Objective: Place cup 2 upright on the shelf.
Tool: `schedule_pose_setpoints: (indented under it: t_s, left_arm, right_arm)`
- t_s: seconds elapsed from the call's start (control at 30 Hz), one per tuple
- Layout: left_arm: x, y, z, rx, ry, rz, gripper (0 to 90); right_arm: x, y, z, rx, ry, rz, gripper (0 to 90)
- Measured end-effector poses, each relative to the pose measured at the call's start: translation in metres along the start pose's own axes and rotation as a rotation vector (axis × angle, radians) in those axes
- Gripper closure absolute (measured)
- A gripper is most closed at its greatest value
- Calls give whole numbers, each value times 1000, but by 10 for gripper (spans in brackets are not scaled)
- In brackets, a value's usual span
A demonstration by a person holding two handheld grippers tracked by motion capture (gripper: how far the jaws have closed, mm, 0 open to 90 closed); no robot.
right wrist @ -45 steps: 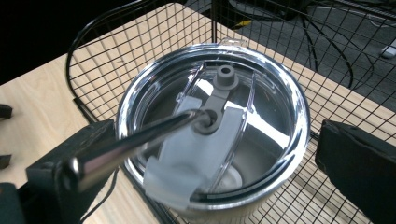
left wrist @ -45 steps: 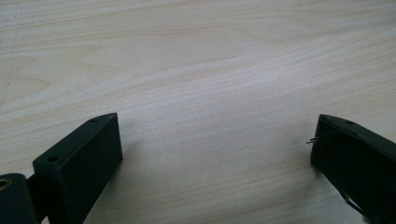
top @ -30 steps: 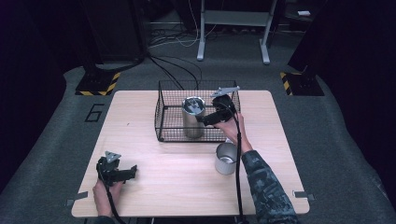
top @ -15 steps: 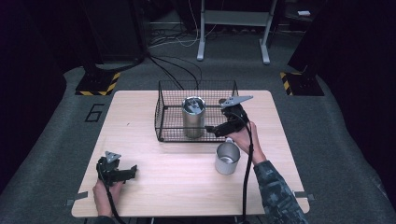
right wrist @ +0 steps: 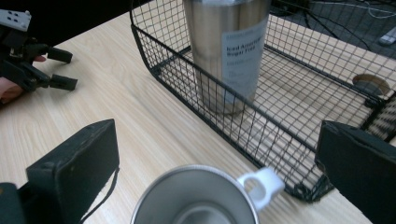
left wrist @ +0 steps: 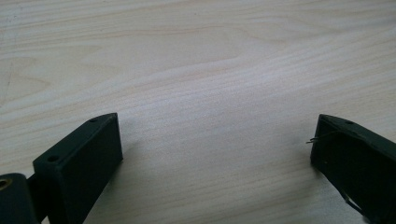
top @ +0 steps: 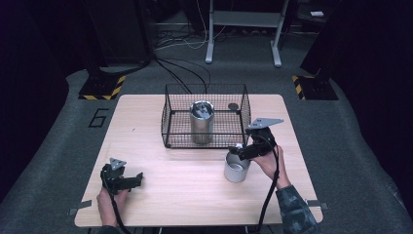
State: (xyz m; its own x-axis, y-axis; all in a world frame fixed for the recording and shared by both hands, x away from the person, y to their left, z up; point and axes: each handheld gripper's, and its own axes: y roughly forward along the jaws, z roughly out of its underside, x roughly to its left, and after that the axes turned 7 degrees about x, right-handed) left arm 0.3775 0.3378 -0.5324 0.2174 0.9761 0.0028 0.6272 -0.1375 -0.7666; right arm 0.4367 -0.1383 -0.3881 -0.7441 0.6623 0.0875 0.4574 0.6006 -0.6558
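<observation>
Dark floor surrounds one pale wood worktop (top: 146, 122). Two grippers: left gripper (top: 139, 179) at 7 o'clock, fingers wide over bare wood; right gripper (top: 234, 152) at 4 o'clock, fingers wide above one steel mug (top: 236, 169), upright, white handle (right wrist: 261, 183) toward the basket. At 12 o'clock, one wire basket (top: 170, 129) holds one tall steel tumbler (top: 201, 122), long axis vertical.

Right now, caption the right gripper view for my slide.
Open right gripper above a steel mug, beside a wire basket holding a tumbler.
</observation>
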Motion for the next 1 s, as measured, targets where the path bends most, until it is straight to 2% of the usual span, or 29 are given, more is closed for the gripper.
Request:
schedule_pose_setpoints:
  t_s: [0.17,0.37,0.63,0.83,1.0]
  left_arm:
    - [0,0,0,0,0,0,22]
    - [0,0,0,0,0,0,22]
    - [0,0,0,-3,-3,0,22]
    - [0,0,0,0,0,0,22]
    - [0,0,0,-5,-6,0,22]
  right_arm:
    - [7,-4,19,-2,-15,1,0]
    - [12,1,32,22,-44,-7,0]
    - [12,14,44,49,-74,-29,0]
    - [11,19,48,68,-70,-10,0]
    - [13,22,48,82,-89,-5,0]
